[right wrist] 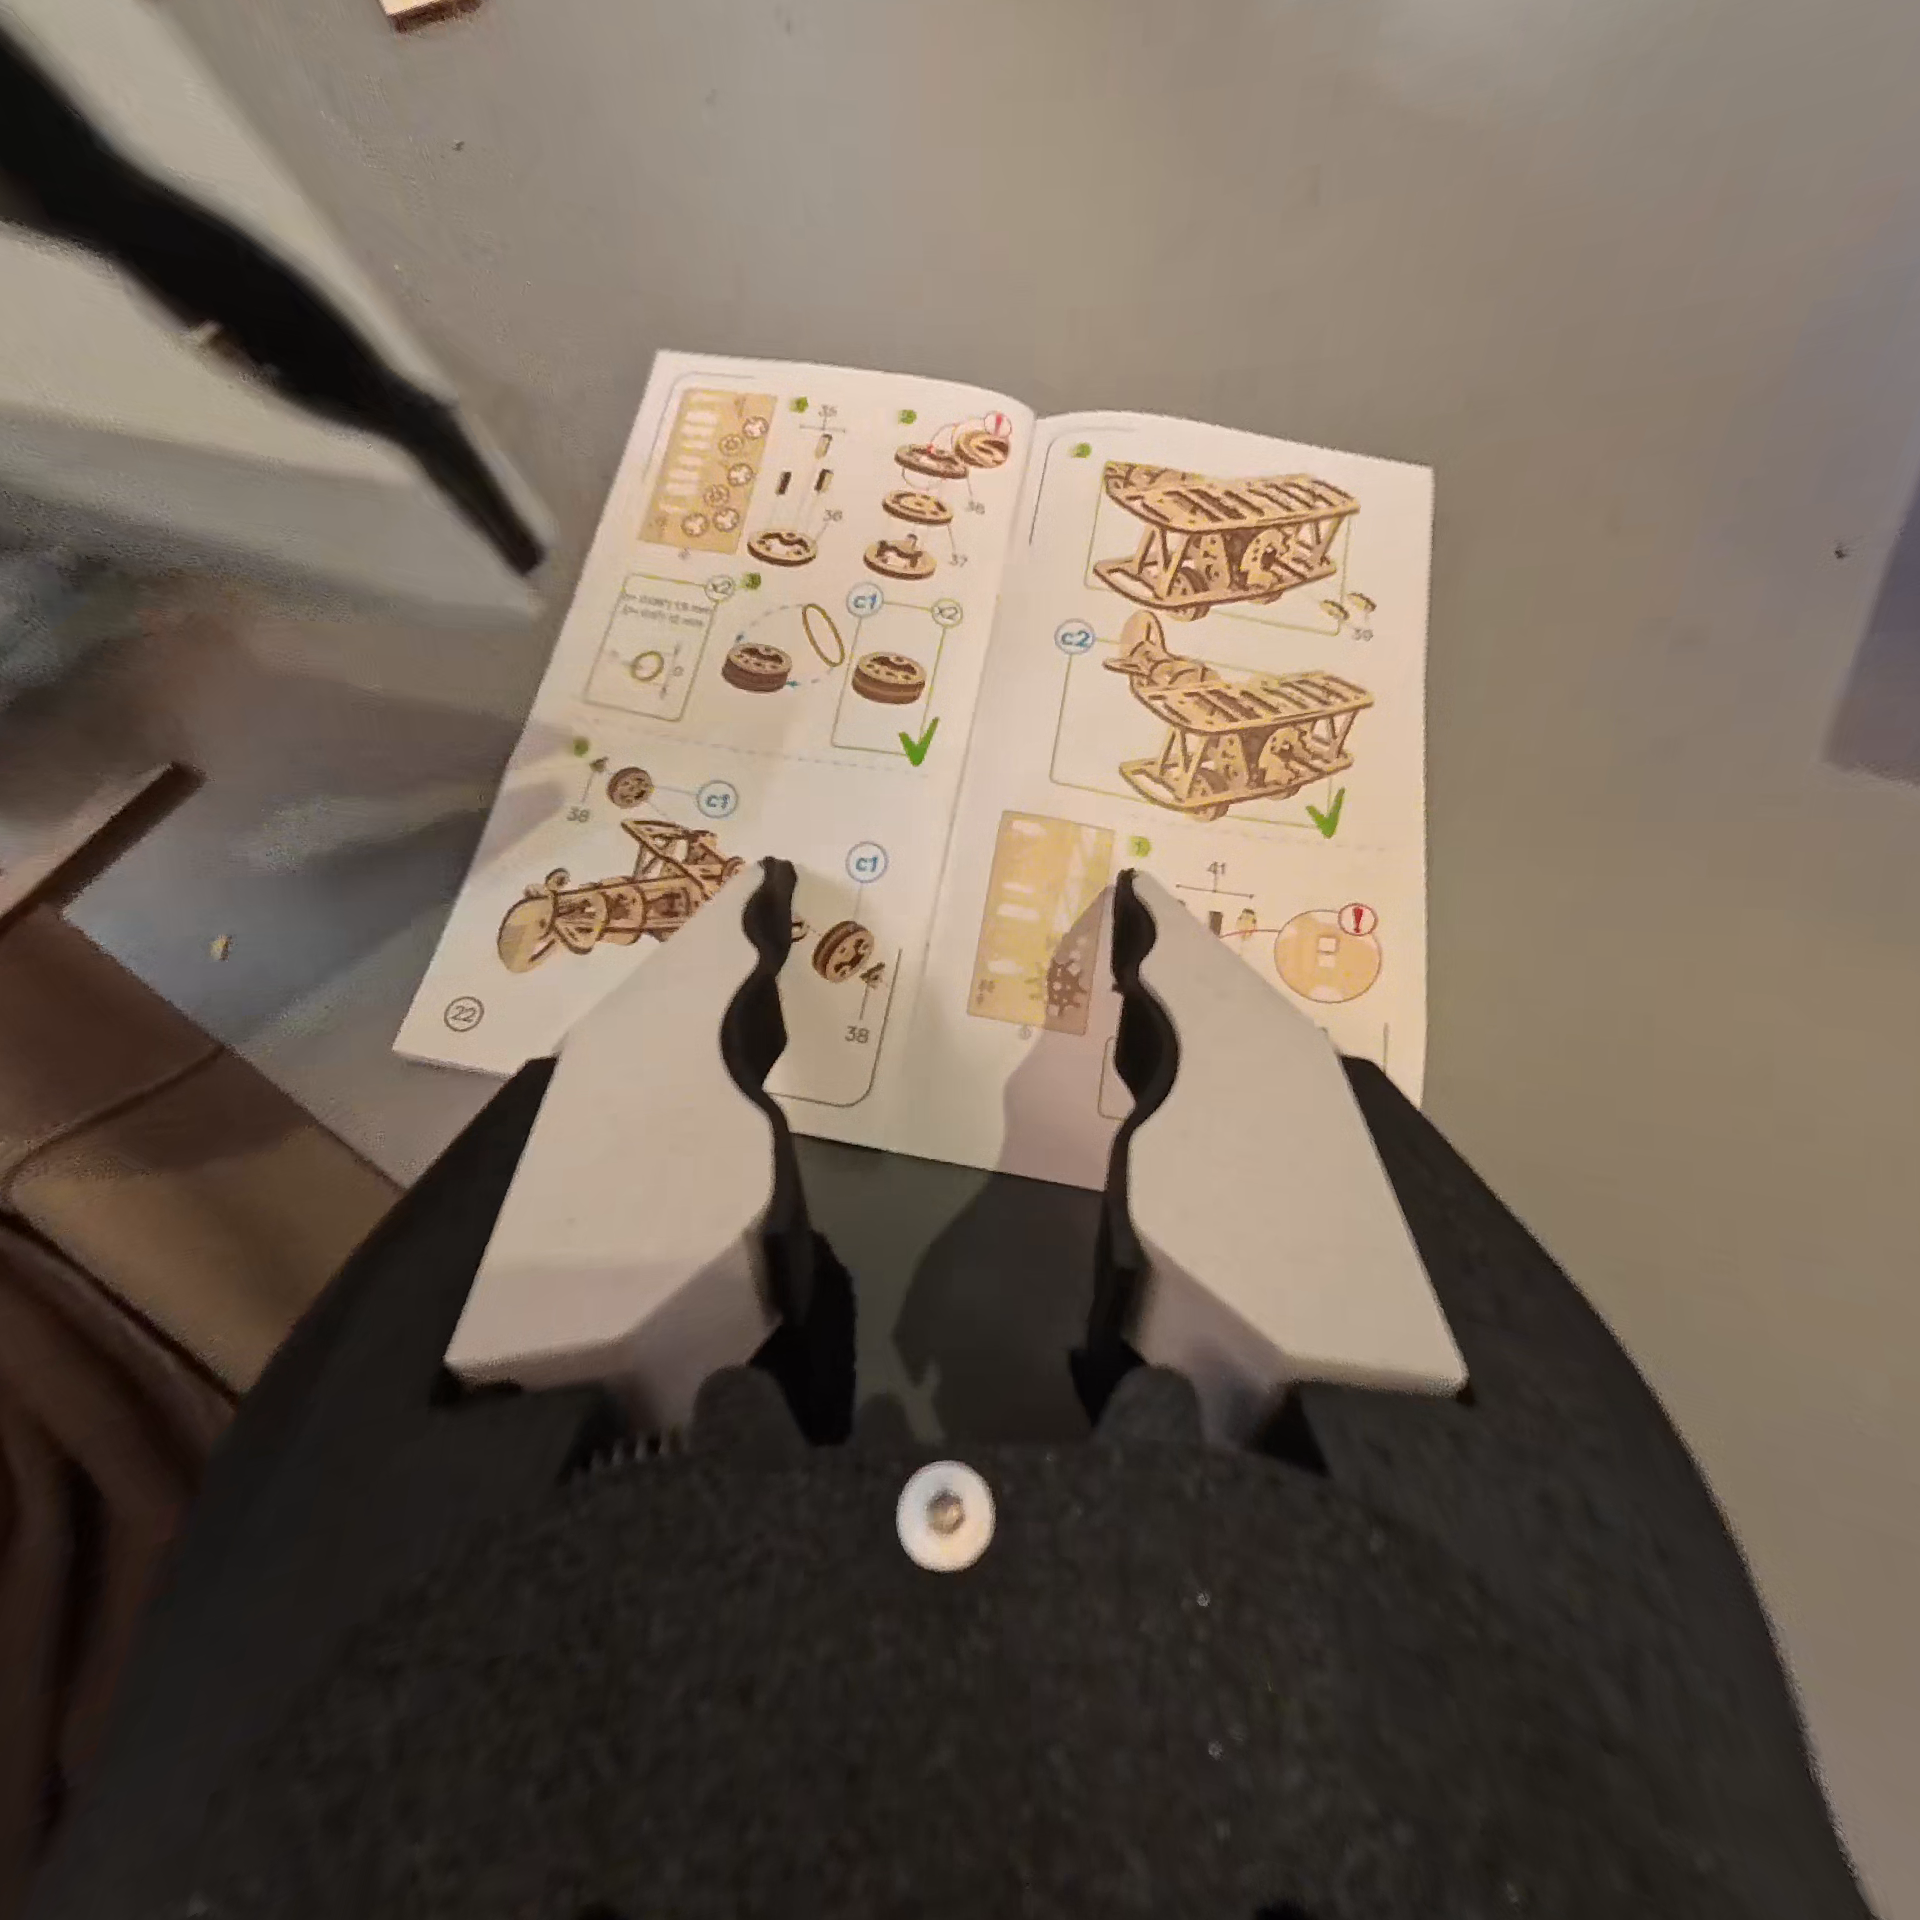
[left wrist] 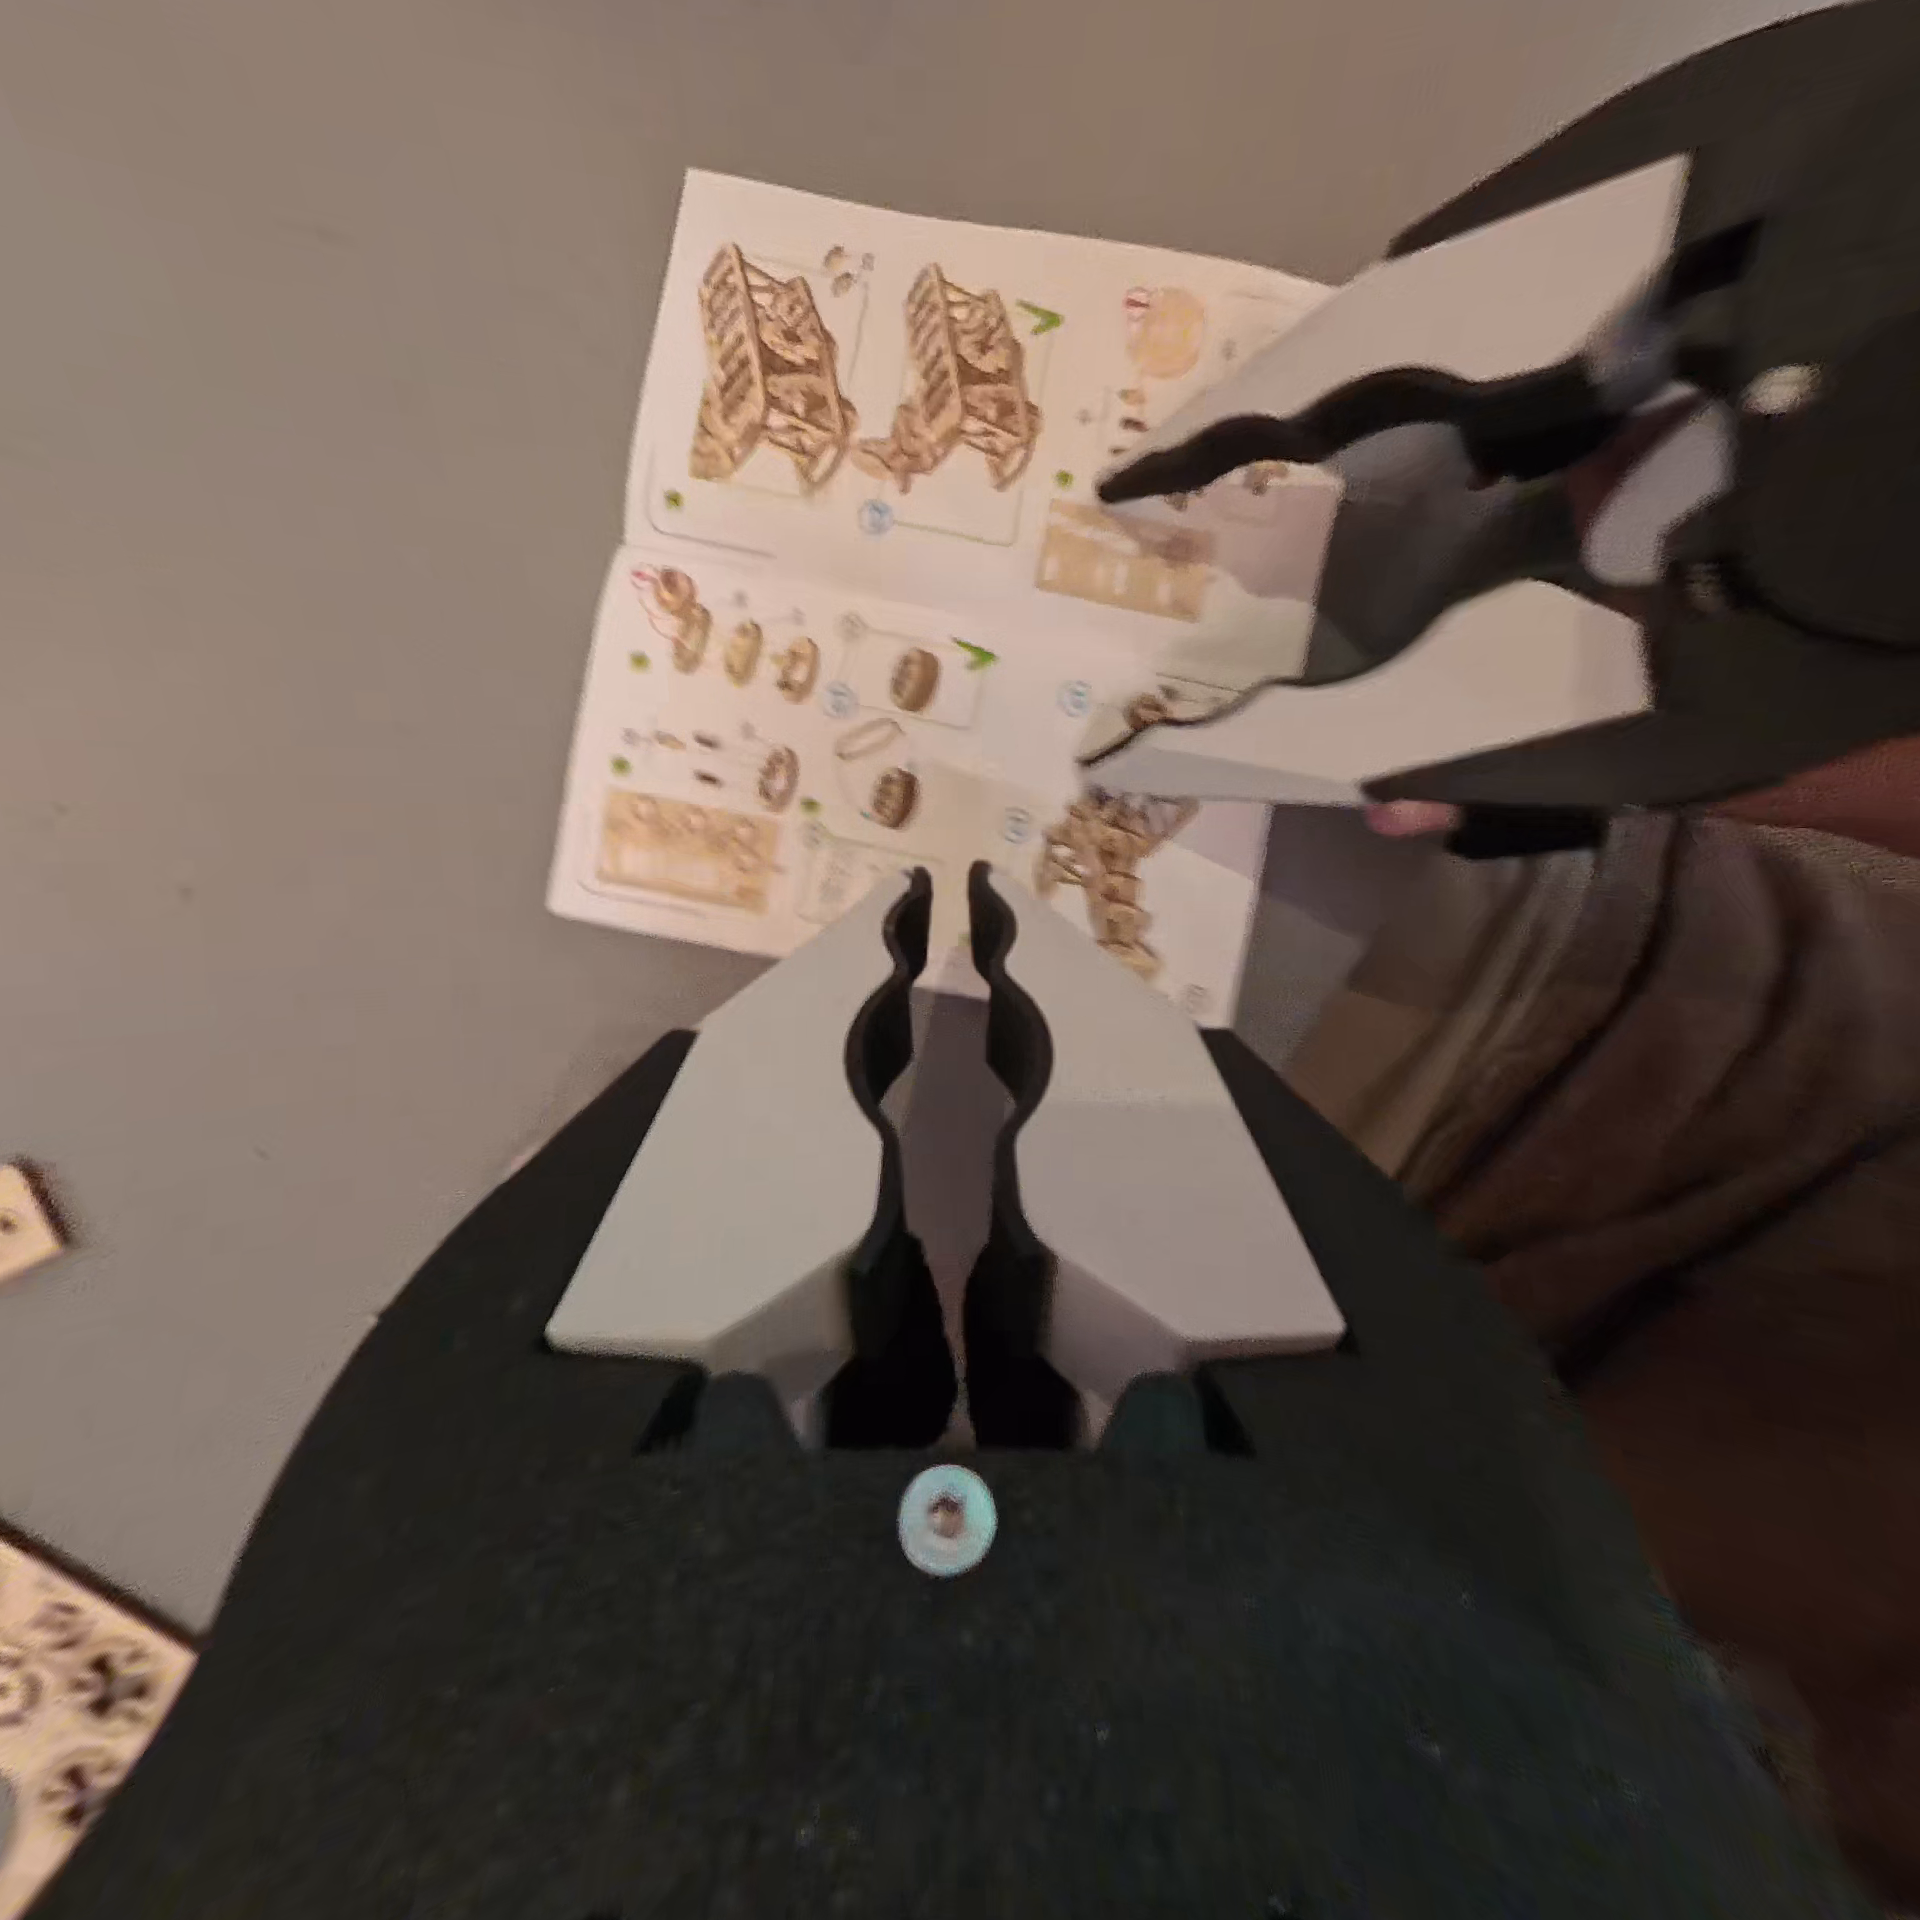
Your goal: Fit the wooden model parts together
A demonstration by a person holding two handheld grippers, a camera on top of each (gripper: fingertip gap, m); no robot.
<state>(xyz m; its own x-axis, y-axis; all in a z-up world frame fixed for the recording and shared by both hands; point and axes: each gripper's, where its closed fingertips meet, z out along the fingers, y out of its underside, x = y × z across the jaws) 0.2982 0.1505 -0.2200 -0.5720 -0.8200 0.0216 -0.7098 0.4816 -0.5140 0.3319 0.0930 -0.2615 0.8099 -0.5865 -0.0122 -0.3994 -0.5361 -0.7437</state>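
Observation:
An open instruction booklet (left wrist: 883,571) with pictures of a wooden model lies flat on the grey table (left wrist: 312,623); it also shows in the right wrist view (right wrist: 935,727). My left gripper (left wrist: 951,883) hovers over the booklet's near edge, its jaws nearly together and empty. My right gripper (right wrist: 951,878) is open and empty above the booklet's lower pages; in the left wrist view it (left wrist: 1096,623) reaches in from the right. A laser-cut wooden sheet (left wrist: 73,1683) and a small wooden piece (left wrist: 21,1216) lie at the left edge.
The left gripper (right wrist: 530,551) shows blurred at the upper left of the right wrist view. A person's brown clothing (left wrist: 1662,1039) sits beyond the table's right edge. Another wooden piece (right wrist: 426,8) peeks in at the top edge. My left tips are roughly 25 cm from the small wooden piece (left wrist: 21,1216).

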